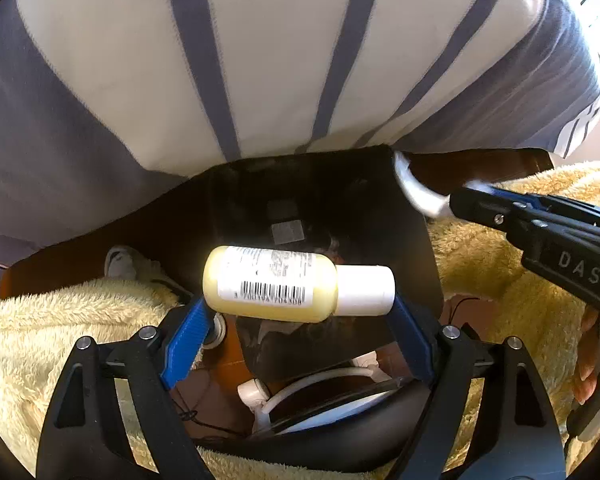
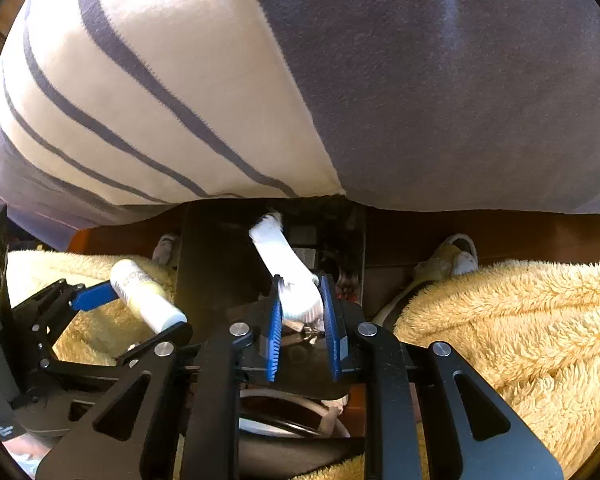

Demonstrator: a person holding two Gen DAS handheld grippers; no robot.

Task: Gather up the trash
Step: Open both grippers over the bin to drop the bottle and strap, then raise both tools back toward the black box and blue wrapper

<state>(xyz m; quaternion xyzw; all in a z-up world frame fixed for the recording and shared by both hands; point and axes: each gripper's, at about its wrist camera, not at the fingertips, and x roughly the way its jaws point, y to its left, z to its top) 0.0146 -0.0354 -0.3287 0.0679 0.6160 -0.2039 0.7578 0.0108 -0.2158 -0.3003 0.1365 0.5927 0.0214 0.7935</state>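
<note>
I have a small bottle [image 1: 278, 282] of pale yellow liquid lying sideways, its white cap [image 1: 366, 291] pointing right and its barcode label facing me. It hangs over the open black bin [image 1: 416, 248], whose dark inside holds a few scraps I cannot make out. To the right, a white crumpled tissue [image 2: 290, 276] sticks up and tilts left, also above the bin's mouth.

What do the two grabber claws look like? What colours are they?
Both claws are black. The left gripper and right gripper each have a frame of flat black bars joined by round silver bolts, with triangle-shaped holes cut in them. Their fingertips wear bright blue ridged pads. White letters "DAS" are printed on the right one's side. No cables or sleeves show clearly.
</note>
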